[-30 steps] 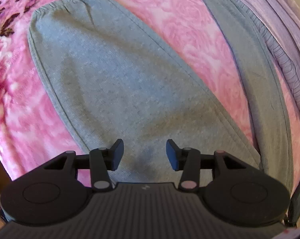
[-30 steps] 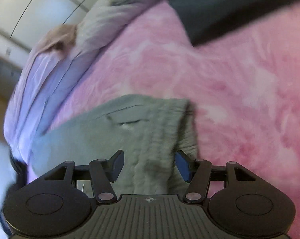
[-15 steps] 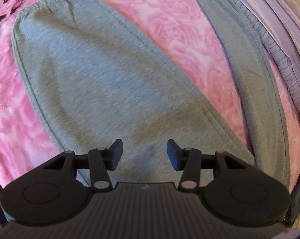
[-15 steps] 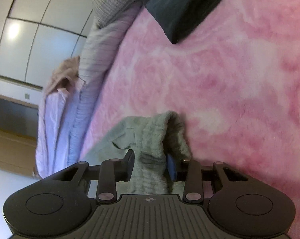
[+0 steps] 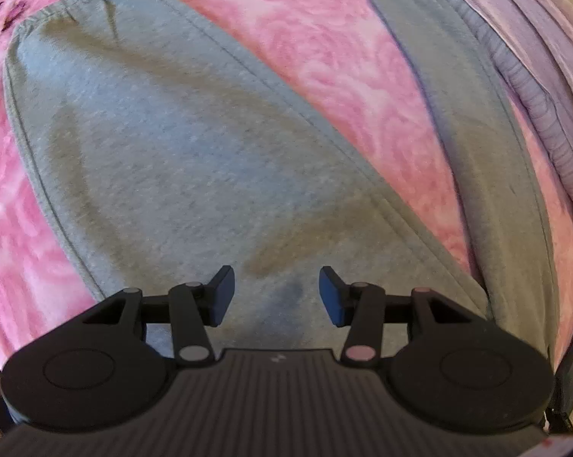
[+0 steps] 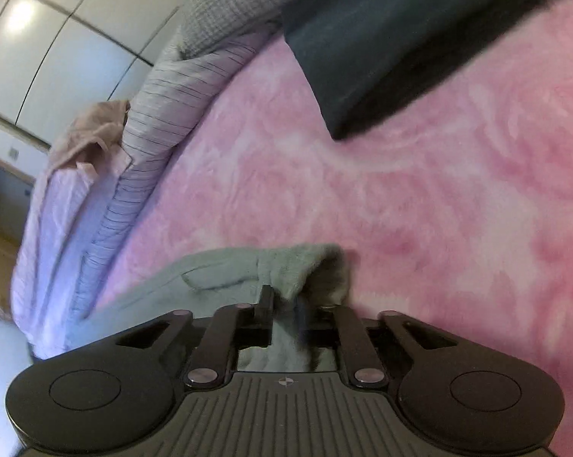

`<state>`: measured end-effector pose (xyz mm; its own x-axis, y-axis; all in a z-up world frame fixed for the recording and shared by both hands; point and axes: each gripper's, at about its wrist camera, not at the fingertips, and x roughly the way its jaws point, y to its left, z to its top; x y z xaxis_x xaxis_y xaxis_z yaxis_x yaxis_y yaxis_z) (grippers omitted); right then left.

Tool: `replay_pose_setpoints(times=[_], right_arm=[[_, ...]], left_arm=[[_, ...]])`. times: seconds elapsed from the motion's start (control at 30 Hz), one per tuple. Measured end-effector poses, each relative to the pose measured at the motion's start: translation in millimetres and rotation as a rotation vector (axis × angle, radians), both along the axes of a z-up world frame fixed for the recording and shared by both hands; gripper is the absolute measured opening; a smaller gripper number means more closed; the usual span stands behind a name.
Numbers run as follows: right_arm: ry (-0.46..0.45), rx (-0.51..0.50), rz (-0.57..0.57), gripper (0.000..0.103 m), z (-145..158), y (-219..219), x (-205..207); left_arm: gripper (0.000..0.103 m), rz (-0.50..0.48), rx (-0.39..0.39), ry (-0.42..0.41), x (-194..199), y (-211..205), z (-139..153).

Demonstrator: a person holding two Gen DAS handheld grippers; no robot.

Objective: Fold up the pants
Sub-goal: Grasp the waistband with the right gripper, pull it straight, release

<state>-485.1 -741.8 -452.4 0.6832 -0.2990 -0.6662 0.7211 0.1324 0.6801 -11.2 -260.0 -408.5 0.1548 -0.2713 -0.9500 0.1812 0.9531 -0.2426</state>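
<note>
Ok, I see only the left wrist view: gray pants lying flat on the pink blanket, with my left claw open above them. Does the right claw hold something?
Observer: Yes. The right claw has just been closing, and a bunched edge of the gray pants is now pinched between its jaws.
Operator: And what lies beyond it?
Observer: A dark cloth lies on the pink blanket, farther away and apart from the pants.

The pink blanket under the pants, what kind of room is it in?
Most likely a bedroom. The grey pants lie on a pink blanket spread like a bed cover, folded lilac bedding is piled along its edge, and tall white cupboard doors stand behind.
</note>
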Motion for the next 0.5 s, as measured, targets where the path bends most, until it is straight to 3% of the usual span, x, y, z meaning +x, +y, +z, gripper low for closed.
replay_pose_setpoints(times=[0.1,0.23,0.37,0.43,0.47,0.5], right_arm=[[-0.046,0.053,0.082,0.041,8,28,-18],[-0.092,0.193,0.158,0.041,-4,54,-33],[-0.198,0.212,0.118,0.041,-17,53,-28],[-0.207,0.204,0.133,0.026,-19,49,-15],[-0.174,0.195,0.165,0.009,-20,46,-7],[-0.139,0.161,0.183,0.007,-15,46,-2]], left_arm=[[0.044,0.001,0.002,0.0,-1,-1,0],[0.044,0.023,-0.004,0.004,0,1,1],[0.044,0.006,0.003,0.002,0,1,0],[0.044,0.0,0.004,0.003,-1,-1,-1],[0.044,-0.003,0.005,0.004,-2,-2,-1],[0.044,-0.006,0.007,0.003,-2,-2,-1]])
